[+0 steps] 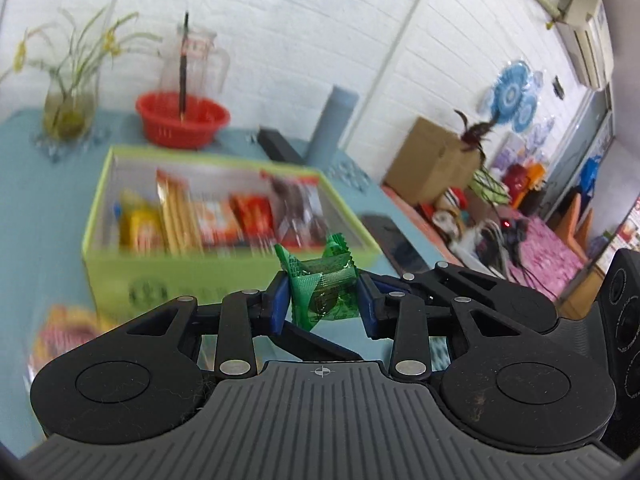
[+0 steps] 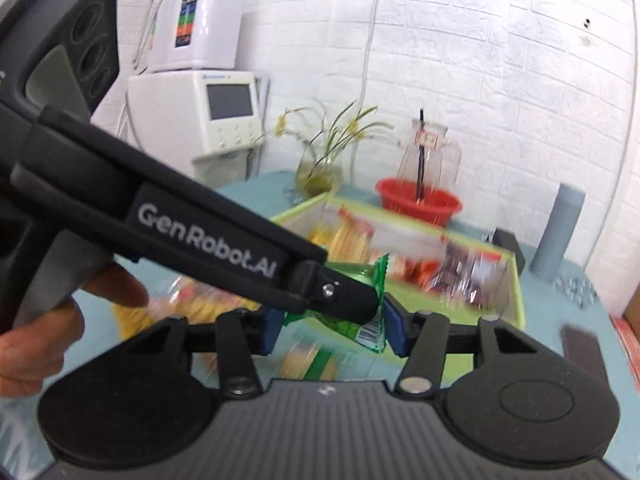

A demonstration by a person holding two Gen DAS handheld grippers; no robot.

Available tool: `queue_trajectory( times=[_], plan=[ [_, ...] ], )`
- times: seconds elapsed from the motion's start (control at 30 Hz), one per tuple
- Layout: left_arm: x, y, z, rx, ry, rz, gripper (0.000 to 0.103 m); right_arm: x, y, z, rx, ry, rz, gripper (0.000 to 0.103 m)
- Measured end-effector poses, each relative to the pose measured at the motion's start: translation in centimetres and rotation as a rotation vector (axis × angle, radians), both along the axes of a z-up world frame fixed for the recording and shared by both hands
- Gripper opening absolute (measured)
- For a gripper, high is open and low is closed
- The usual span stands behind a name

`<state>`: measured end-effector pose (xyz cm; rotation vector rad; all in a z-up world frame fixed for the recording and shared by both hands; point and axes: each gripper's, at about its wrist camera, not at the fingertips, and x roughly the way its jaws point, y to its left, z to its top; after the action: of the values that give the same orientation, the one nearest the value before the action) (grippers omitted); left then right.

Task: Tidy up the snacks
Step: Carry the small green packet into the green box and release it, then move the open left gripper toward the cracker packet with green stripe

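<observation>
My left gripper (image 1: 323,298) is shut on a small green snack packet (image 1: 322,288) and holds it above the table, in front of a light-green box (image 1: 120,276) with several snack packs inside. In the right wrist view the left gripper's arm (image 2: 208,240) crosses in front, and the green packet (image 2: 366,328) sits between my right gripper's blue pads (image 2: 394,326). My right gripper (image 2: 332,330) stands wide around the packet and looks open. The box also shows in the right wrist view (image 2: 516,292). Loose yellow snack packs (image 2: 196,304) lie on the table below.
A red basket (image 1: 182,118), a glass jug (image 1: 196,60) and a vase of plants (image 1: 70,100) stand behind the box on the blue table (image 1: 40,208). A grey cylinder (image 2: 558,232) and a dark phone (image 1: 394,240) are to the right. White appliances (image 2: 200,80) stand far left.
</observation>
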<state>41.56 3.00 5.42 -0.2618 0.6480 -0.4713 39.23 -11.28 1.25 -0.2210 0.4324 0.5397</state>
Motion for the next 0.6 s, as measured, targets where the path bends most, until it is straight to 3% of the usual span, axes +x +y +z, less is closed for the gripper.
queue_trajectory(
  times=[0.2, 0.3, 0.33, 0.4, 0.47, 0.6],
  plan=[
    [8.7, 0.4, -1.6, 0.04, 0.037, 0.052, 0.016, 8.6, 0.8, -1.8, 0.017, 0.062, 0.007, 0.06],
    [10.3, 0.8, -3.2, 0.079, 0.04, 0.098, 0.026, 9.9, 1.3, -2.8, 0.007, 0.106, 0.007, 0.07],
    [10.2, 1.1, -3.2, 0.086, 0.031, 0.109, 0.036, 10.0, 1.2, -2.7, 0.01, 0.105, -0.001, 0.07],
    [8.9, 1.7, -2.6, 0.079, -0.022, 0.11, 0.043, 9.1, 0.7, -2.0, 0.039, 0.079, -0.008, 0.075],
    [6.8, 2.3, -1.5, 0.077, -0.079, 0.117, 0.053, 7.3, 0.0, -0.9, 0.074, 0.034, -0.013, 0.095],
    [2.2, 2.9, -0.5, 0.062, -0.134, 0.124, 0.061, 2.0, -0.5, 0.0, 0.083, -0.022, -0.002, 0.099]
  ],
)
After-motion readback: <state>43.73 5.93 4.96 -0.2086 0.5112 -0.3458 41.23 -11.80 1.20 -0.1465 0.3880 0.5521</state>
